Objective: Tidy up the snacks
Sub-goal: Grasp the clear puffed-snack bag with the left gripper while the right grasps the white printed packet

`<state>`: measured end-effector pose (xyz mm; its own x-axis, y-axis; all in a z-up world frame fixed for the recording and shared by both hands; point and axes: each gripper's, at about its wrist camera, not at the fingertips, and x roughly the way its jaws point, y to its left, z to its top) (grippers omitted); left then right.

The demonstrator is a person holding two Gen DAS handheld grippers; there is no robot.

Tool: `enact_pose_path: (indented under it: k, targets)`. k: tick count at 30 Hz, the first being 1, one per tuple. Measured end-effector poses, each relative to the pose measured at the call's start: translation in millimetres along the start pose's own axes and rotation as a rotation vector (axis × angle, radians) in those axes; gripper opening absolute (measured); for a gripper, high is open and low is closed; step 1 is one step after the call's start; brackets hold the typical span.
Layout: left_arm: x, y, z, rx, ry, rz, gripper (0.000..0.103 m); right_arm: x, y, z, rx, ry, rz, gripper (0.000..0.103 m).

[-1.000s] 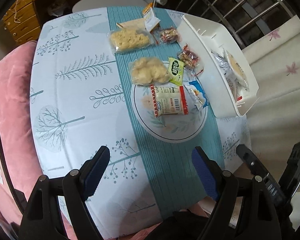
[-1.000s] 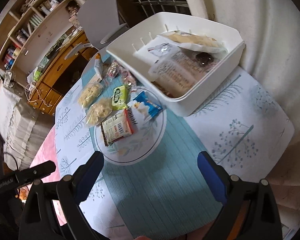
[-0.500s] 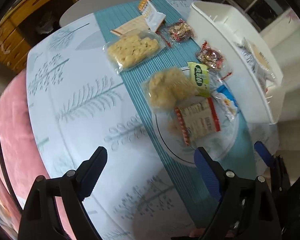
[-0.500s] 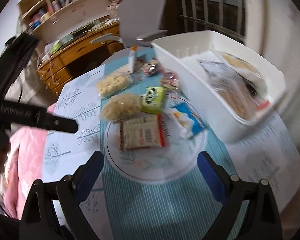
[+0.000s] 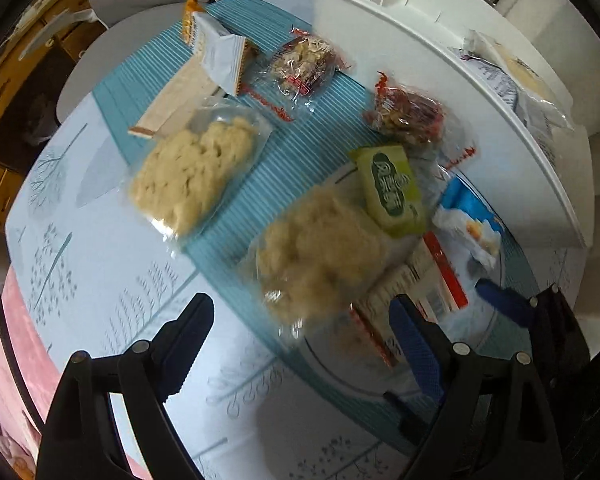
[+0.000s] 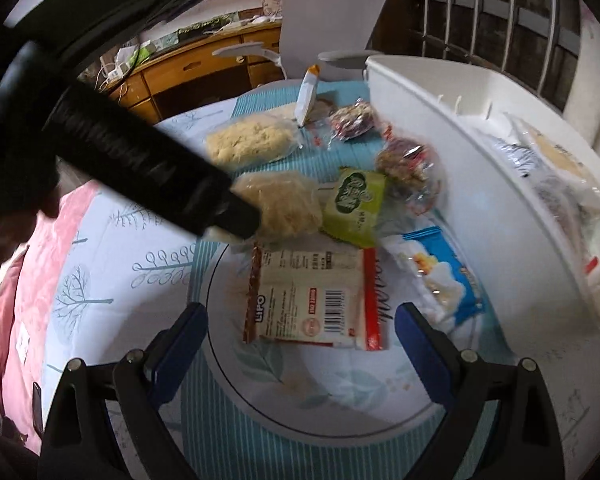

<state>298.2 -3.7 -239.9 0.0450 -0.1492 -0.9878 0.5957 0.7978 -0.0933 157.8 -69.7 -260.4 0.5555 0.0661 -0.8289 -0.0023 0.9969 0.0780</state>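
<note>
Both grippers are hovering over the snack-strewn table, and both are standing apart with nothing between the pads: the left gripper, whose jaws have just been opening, is hanging above the near clear bag of pale puffed snacks, while the right gripper is hanging above the red-edged white packet lying on the printed round plate. That packet is looking like the nearest candidate for the right side; it is lying flat, label side down with the barcode showing, its long axis running across the right wrist view from one jaw toward the other and its red crimped ends facing left and right. It is probably handling as light, crinkly and a little slippery, so pinching across the short width near the middle, or on a crimped seam, is seeming the safest hold. The puffed-snack bag is likely soft, airy and crushable, so a gentle grip on the loose film edge is suiting it better than a squeeze on the contents. A green packet and a blue-and-white packet are lying just beside these, with the white bin standing at the right, already holding several packets
</note>
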Motion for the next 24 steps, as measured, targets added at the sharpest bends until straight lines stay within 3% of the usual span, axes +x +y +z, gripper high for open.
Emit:
enact_pose_path:
  k: [8, 14, 18, 24]
  targets:
    - [25, 4, 17, 0.009, 0.048, -0.039, 0.088, 20, -5, 2, -0.003, 0.031, 0.013, 0.094]
    - [35, 1, 37, -0.021, 0.045, -0.052, 0.088, 27, -2, 1, -0.033, 0.034, 0.014, 0.086]
    - [41, 1, 46, -0.051, 0.043, -0.064, 0.088, 31, 1, 5, -0.084, 0.045, 0.006, 0.075]
    - [49, -3, 52, -0.046, 0.017, -0.05, 0.078, 29, 3, 5, -0.121, 0.05, 0.023, 0.063]
